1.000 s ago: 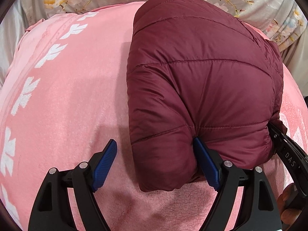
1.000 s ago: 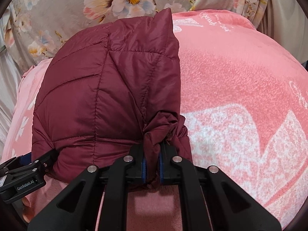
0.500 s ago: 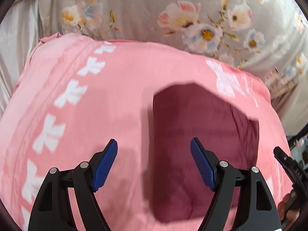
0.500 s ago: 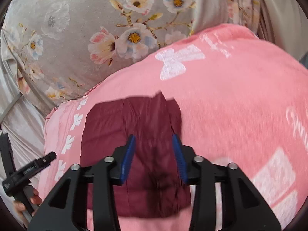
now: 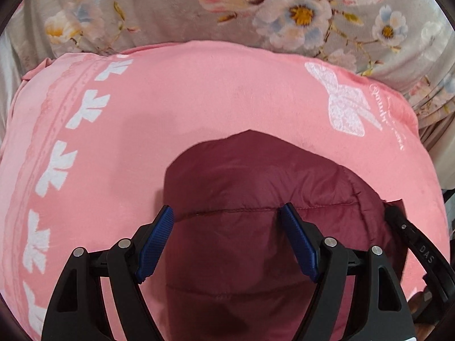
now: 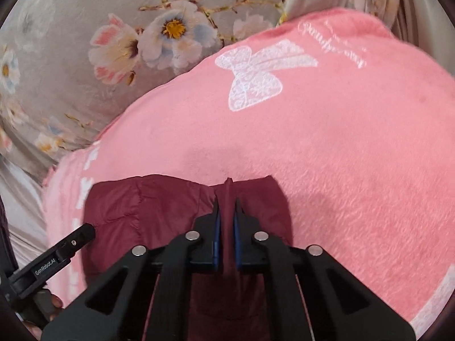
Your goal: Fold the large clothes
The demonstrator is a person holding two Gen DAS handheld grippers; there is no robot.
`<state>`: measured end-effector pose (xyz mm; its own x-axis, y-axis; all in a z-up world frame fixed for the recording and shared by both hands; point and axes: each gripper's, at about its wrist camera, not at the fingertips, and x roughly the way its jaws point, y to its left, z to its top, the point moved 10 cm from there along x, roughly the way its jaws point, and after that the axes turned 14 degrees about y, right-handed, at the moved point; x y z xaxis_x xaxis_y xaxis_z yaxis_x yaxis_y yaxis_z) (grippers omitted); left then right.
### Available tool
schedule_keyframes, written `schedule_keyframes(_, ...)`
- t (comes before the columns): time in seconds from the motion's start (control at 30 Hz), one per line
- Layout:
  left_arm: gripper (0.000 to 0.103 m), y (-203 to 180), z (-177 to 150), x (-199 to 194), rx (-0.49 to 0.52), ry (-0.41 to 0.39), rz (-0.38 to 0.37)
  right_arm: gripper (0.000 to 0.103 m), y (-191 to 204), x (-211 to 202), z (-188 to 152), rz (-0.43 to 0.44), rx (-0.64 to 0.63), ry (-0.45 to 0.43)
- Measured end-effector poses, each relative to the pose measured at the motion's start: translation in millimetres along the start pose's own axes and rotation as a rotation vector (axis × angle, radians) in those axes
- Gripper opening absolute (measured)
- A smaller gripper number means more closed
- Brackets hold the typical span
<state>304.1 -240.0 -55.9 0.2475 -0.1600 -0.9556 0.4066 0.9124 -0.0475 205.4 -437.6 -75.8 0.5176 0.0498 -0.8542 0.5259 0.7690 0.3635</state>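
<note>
A folded maroon quilted jacket (image 5: pixel 256 187) rests on the pink blanket (image 5: pixel 199 99). My left gripper (image 5: pixel 227 207) hovers over its near left part, blue pads wide apart and open. The left pad stands at the jacket's left edge and the right pad over its middle. In the right wrist view, the jacket (image 6: pixel 148 204) fills the lower left. My right gripper (image 6: pixel 226 200) has its jaws closing to a narrow slit, with a ridge of jacket fabric pinched between the pads. Each gripper's black body shows at the edge of the other's view.
The pink blanket (image 6: pixel 341 142) with white bow prints covers the bed. A grey floral sheet (image 5: pixel 170 8) rises behind it, also across the top left of the right wrist view (image 6: pixel 85 28). A person's fingers (image 6: pixel 51 304) hold the left gripper's handle.
Both grippers pulled back and up from the jacket. The right gripper let go of the bunched corner, opened, then shut again on a fold. The left gripper stayed wide.
</note>
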Motion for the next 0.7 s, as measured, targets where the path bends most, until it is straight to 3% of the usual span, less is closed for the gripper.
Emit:
schedule_keyframes(0.1,0.077,-5.0,-1.3,23.1,0.007,0.01,0.01,0.005,-10.8,19.8,-3.7,-0.057,-0.012,0.005)
schedule_keyframes(0.3,0.082,-15.2,-1.7,39.8,0.043,-0.044,0.082,0.005,-19.7,45.7,-8.5,-0.109,-0.04,0.0)
schedule_keyframes(0.7,0.089,-16.1,1.5,62.1,0.026,-0.09,0.109,0.005,-21.0,60.5,-7.4,-0.118,-0.038,-0.008)
